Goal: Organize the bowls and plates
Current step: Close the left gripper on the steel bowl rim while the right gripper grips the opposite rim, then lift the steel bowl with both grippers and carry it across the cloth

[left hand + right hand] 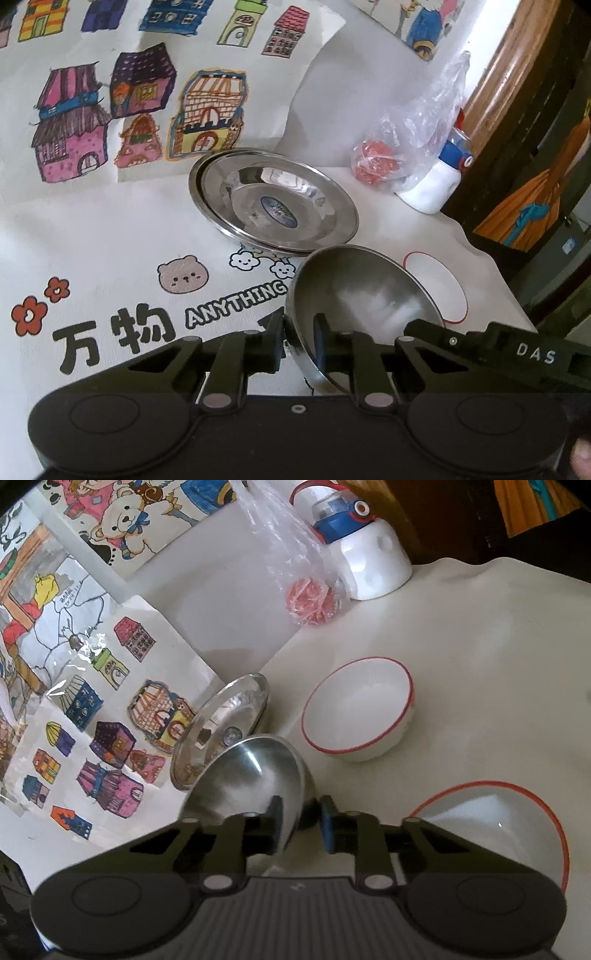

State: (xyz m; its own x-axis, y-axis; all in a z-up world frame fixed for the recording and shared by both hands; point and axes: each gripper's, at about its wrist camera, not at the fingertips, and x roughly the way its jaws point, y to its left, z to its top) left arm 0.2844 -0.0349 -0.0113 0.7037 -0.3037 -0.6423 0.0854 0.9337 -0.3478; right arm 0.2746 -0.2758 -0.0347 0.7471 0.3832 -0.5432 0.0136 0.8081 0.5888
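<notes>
My left gripper [299, 343] is shut on the rim of a steel bowl [362, 291], holding it tilted above the table. Beyond it, two stacked steel plates [273, 201] lie on the table. A white bowl with a red rim [439, 284] shows behind the held bowl. In the right wrist view, my right gripper [301, 821] is shut on the rim of a steel bowl [251, 779], tilted. The steel plates [221, 727] sit behind it. One white red-rimmed bowl [358, 716] stands on the table ahead, and another [498, 819] lies close at lower right.
A clear plastic bag with red fruit [391, 155] [310, 598] and a white bottle with a blue cap [439, 177] [362, 554] stand at the table's far corner. Children's drawings [140, 110] cover the wall. Dark furniture [535, 147] borders the table edge.
</notes>
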